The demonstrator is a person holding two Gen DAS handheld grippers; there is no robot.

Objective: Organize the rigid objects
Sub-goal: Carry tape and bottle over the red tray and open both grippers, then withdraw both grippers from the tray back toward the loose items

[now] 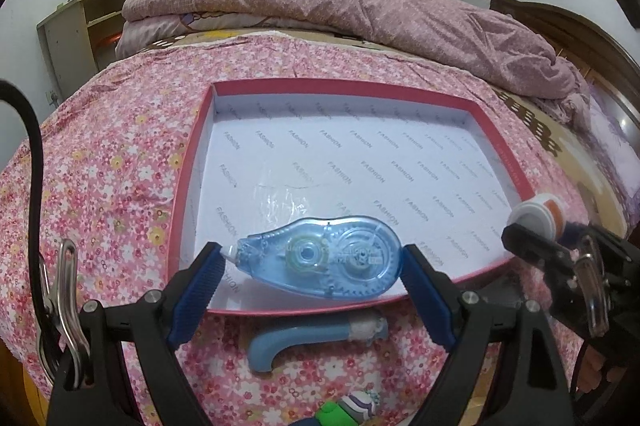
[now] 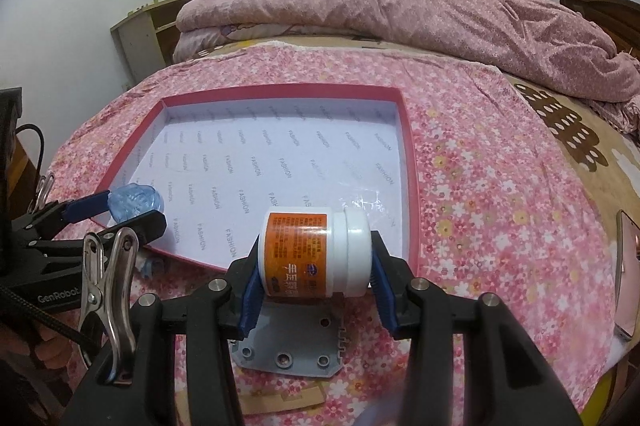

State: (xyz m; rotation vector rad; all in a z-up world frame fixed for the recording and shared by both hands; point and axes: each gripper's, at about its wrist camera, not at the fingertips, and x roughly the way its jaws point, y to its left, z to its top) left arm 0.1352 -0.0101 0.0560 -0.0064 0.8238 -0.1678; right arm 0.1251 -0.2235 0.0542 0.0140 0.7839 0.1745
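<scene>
**Both hands carry a load to the box**

The left gripper (image 1: 312,262) has its jaws set wide and closed end to end on the tape roller (image 1: 320,260), one pad at the white tip, the other at the rounded back. Taking it lengthwise keeps the flat blue shell level, probably so it can be laid flat. The right gripper (image 2: 316,258) clamps the jar (image 2: 314,252) lying sideways, one pad on its base and the other on the white lid, so the round body cannot roll out.

Both loads hang over the near edge of the box (image 1: 516,169), whose red rim and printed white floor hold nothing else that can be made out. The box lies on the bed's flowered sheet (image 1: 120,165). On the sheet short of the box, a blue-grey handle (image 1: 280,344) and a grey plate (image 2: 288,346) await their turn.
</scene>
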